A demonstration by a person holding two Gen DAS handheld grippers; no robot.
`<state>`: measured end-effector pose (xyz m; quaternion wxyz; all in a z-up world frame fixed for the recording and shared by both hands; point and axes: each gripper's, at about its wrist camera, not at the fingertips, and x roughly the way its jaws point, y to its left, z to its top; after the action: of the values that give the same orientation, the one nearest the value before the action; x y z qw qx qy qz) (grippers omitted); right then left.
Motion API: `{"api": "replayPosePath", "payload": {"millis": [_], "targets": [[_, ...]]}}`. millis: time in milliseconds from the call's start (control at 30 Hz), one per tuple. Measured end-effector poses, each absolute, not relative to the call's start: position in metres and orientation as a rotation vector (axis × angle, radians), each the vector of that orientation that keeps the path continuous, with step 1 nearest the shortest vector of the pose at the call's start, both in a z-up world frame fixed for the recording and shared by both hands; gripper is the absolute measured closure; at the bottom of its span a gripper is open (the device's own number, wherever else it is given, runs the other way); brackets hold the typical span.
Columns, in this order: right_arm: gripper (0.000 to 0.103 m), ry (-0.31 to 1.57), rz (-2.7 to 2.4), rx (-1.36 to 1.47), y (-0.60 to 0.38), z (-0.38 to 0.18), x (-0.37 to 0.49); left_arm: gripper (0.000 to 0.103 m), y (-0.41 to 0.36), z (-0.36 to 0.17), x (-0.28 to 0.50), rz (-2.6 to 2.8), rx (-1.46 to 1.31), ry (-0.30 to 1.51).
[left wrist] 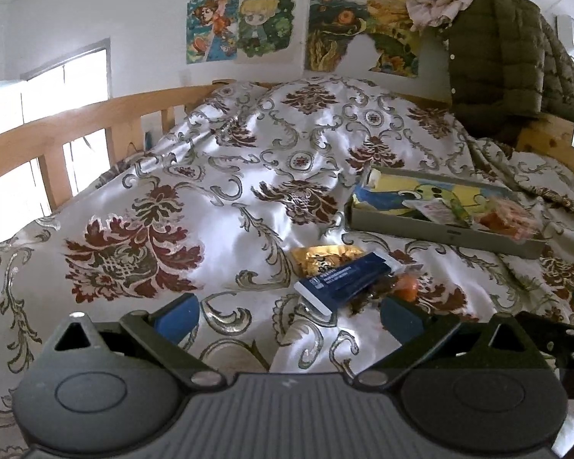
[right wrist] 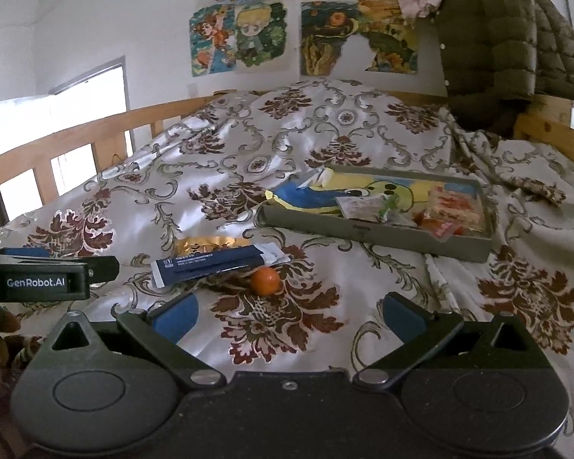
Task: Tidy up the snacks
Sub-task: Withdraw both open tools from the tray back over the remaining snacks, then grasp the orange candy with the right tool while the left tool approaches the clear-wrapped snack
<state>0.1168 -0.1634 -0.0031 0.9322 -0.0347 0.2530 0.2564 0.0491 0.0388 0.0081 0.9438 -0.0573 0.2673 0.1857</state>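
Right now both my hands hang over the bed (right wrist: 325, 134), left fingers (left wrist: 287, 315) and right fingers (right wrist: 287, 315) spread wide, holding nothing. Three loose snacks lie near the tray (right wrist: 367, 231): one navy sachet (right wrist: 214, 266), flat, light and slippery, best pinched across its width; one gold packet (left wrist: 325, 258) tucked under it, crinkly; one small orange ball (right wrist: 264, 280), probably firm and apt to roll. Inside the tray sit maybe three packets, overlapping.

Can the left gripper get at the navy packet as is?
Probably yes: left gripper is open, and the navy packet lies just ahead on the bedspread, atop the gold packet, nothing covering it.
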Motion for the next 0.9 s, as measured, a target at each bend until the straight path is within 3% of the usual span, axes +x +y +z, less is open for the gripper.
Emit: {"api": "replayPosePath", "payload": {"millis": [900], "targets": [[0.001,0.592,0.642,-0.113,-0.155,-0.054,0.198,0.001,0.045,-0.009,0.145,0.083,0.105,0.664]]}}
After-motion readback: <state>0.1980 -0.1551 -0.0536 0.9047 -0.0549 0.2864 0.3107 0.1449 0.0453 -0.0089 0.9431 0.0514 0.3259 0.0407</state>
